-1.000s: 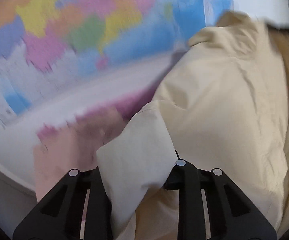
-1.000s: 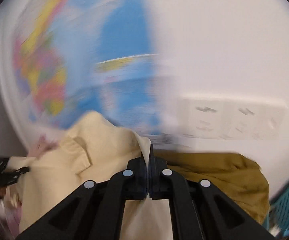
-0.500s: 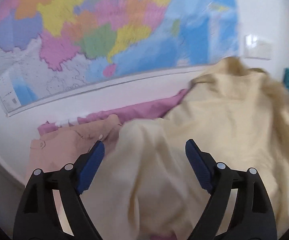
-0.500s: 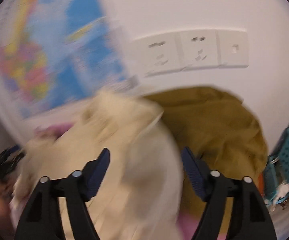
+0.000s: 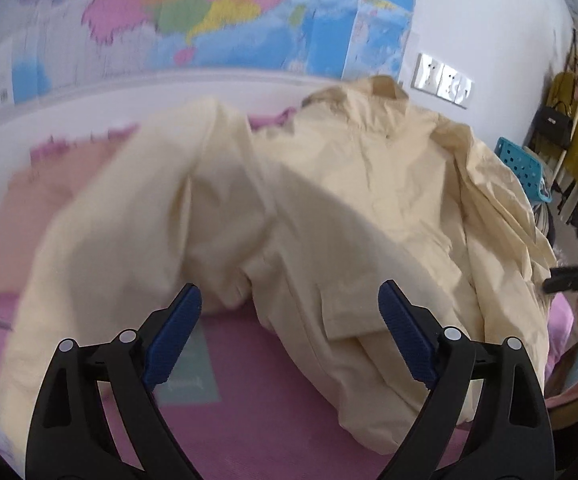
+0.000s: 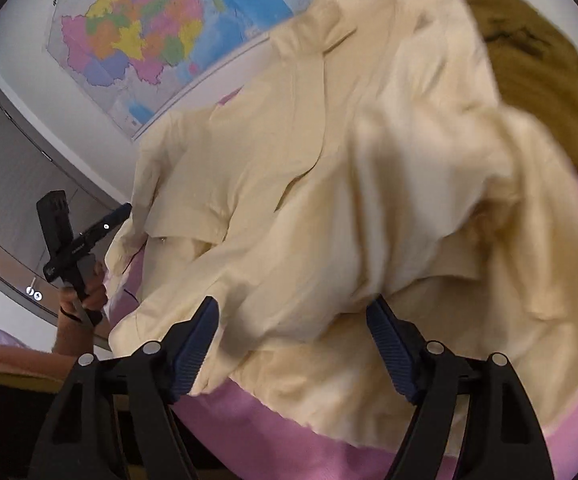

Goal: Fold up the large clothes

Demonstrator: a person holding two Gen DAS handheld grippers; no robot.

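Lying rumpled on the pink bed cover, the cream cotton jacket could be folded crooked, since both hand-held grippers, left and right, have just been opened and nothing is clamped.

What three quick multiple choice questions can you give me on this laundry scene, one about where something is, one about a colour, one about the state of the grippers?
1. Where is the map?
A. on the wall behind the clothes
B. on the floor
C. under the jacket

2. What colour is the big jacket?
A. dark green
B. pale yellow
C. red

3. How are the two grippers?
A. both open, holding nothing
B. both clamped on the jacket
C. only the left open

Answers: 1 A, it hangs above the pile. 2 B, its cloth is cream-yellow. 3 A, the left gripper and right gripper have just opened; no pad presses cloth.
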